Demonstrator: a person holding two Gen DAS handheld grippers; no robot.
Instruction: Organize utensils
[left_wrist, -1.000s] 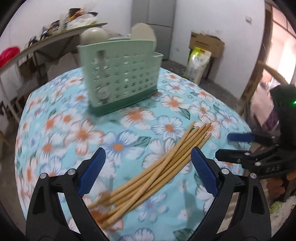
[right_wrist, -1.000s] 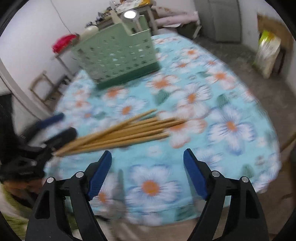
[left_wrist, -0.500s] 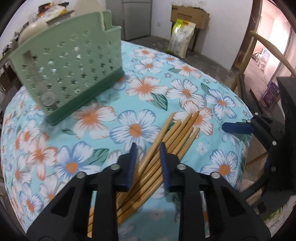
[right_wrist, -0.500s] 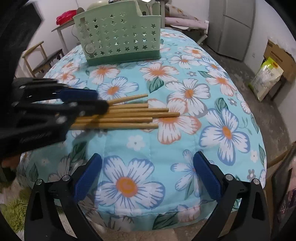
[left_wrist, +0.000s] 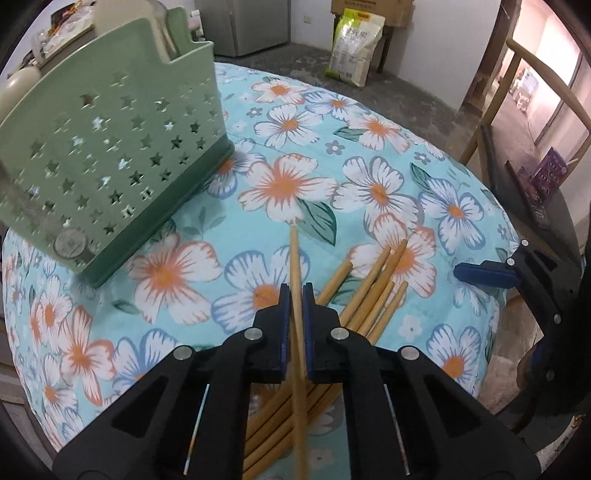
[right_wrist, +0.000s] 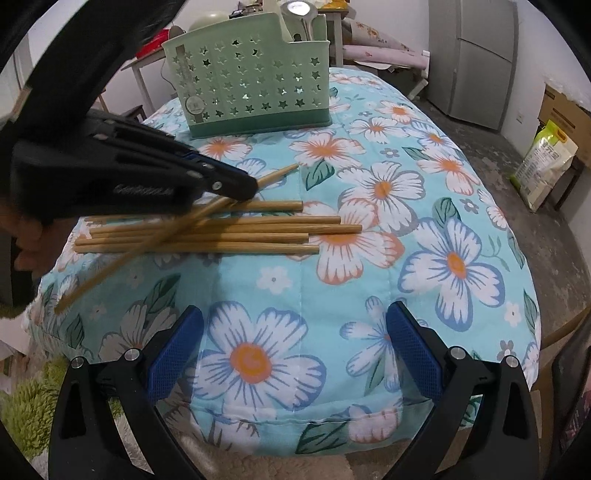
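Chopstick (left_wrist: 294, 258) sits pinched in your left gripper (left_wrist: 294, 325) jaws, lifted off pile (right_wrist: 207, 230) on worktop (right_wrist: 454, 206). Right gripper (right_wrist: 293, 347) jaws wide open, holding nothing. Grip is thin: stick may twist, slip out, miss green basket (left_wrist: 107, 147).

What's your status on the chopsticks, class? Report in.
Left tongs shut on one chopstick. Right tongs open. Other chopsticks on cloth. Caddy unobstructed.

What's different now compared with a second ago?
The left gripper, wide open a second ago, has shut on one chopstick and tilted it up off the pile. The right gripper stays open, away from the sticks. The green caddy has not moved on the table.
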